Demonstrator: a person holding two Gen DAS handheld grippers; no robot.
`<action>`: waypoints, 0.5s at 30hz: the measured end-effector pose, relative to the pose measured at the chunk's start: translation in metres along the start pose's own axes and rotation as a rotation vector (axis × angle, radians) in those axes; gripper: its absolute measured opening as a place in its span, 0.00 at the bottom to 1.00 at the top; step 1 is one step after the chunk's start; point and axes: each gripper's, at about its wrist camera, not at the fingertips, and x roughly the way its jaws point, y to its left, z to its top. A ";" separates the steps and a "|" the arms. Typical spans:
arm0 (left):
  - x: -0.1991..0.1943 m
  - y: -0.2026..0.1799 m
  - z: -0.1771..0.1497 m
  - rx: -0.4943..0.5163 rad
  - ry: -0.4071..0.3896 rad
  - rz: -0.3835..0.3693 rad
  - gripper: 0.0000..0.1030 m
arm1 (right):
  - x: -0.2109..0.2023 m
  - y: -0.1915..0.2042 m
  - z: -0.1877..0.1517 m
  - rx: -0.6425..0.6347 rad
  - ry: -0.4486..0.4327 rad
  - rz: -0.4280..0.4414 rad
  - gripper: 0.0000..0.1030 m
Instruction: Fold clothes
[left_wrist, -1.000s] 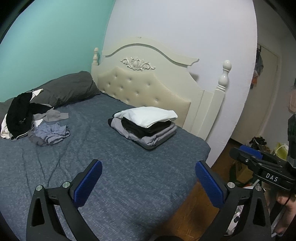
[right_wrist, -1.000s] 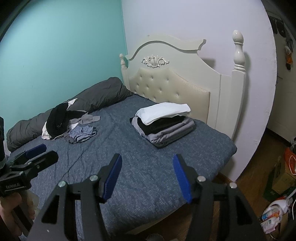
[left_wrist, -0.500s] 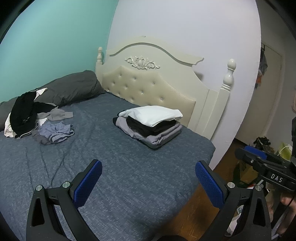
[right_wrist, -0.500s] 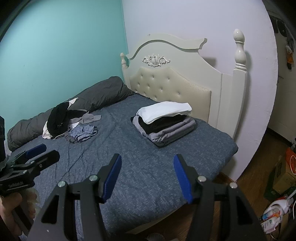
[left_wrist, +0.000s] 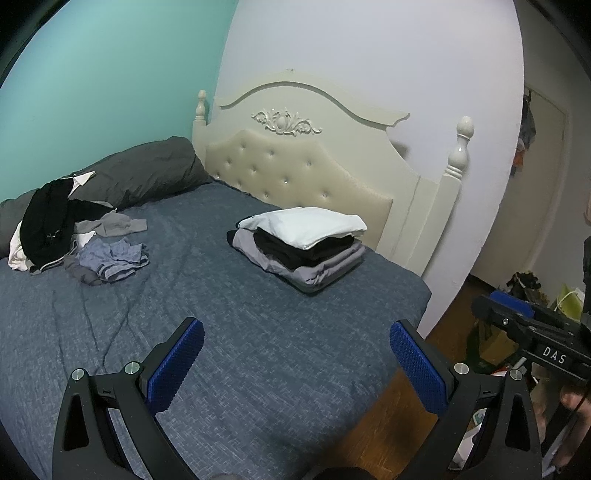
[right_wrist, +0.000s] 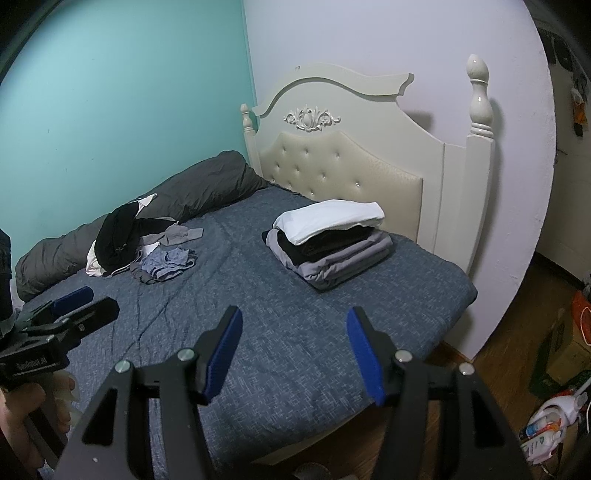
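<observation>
I am holding the left gripper (left_wrist: 295, 354) wide open and the right gripper (right_wrist: 293, 350) partly open, both gripping nothing, above the near edge of the bed (left_wrist: 258, 350). The folded stack (left_wrist: 301, 245) is lying far right by the headboard (left_wrist: 295, 173); the unfolded pile (left_wrist: 77, 236) is lying far left.

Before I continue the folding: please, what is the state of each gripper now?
Left gripper: open, holding nothing.
Right gripper: open, holding nothing.

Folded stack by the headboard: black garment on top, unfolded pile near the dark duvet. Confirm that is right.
Wrong on one point: the folded stack has a white garment on top, black beneath it, as the right wrist view shows. The unfolded pile does lie near the dark duvet.
</observation>
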 end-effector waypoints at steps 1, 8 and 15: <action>0.000 0.000 0.000 0.002 -0.001 0.000 1.00 | 0.000 0.000 0.000 0.001 0.001 0.000 0.58; 0.000 -0.003 -0.001 0.017 -0.011 0.025 1.00 | 0.001 0.000 0.000 0.002 0.001 0.000 0.59; 0.000 -0.006 -0.001 0.021 -0.011 0.030 1.00 | 0.000 -0.001 -0.001 0.003 0.001 0.001 0.59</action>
